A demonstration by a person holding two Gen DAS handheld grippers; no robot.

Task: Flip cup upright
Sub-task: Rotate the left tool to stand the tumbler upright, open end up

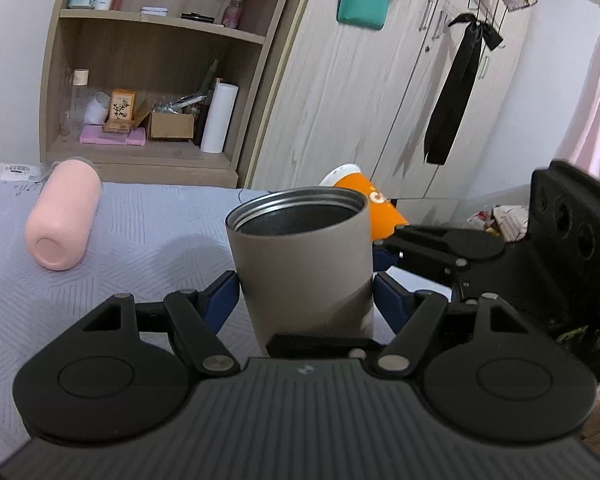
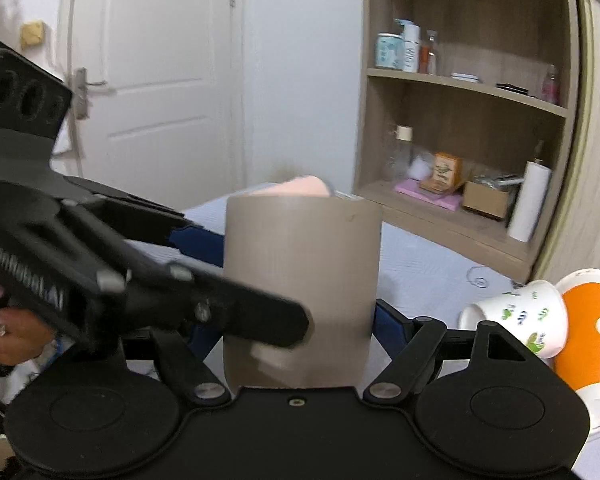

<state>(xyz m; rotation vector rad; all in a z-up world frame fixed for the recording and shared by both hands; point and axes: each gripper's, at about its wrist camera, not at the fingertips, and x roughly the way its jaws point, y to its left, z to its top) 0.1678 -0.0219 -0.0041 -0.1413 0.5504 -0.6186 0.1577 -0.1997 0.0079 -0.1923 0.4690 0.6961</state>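
We see the grey bedspread (image 1: 148, 240) filling the lower left of the left wrist view. At frame centre stands the taupe cup (image 1: 302, 264), long axis vertical, mouth up. Our left gripper (image 1: 305, 300) brackets its lower wall, blue pads (image 1: 222, 300) touching or nearly so; we cannot tell if it clenches. In the right wrist view our right gripper (image 2: 296, 332) likewise flanks the cup (image 2: 300, 288), grip unclear. We judge both equally near.
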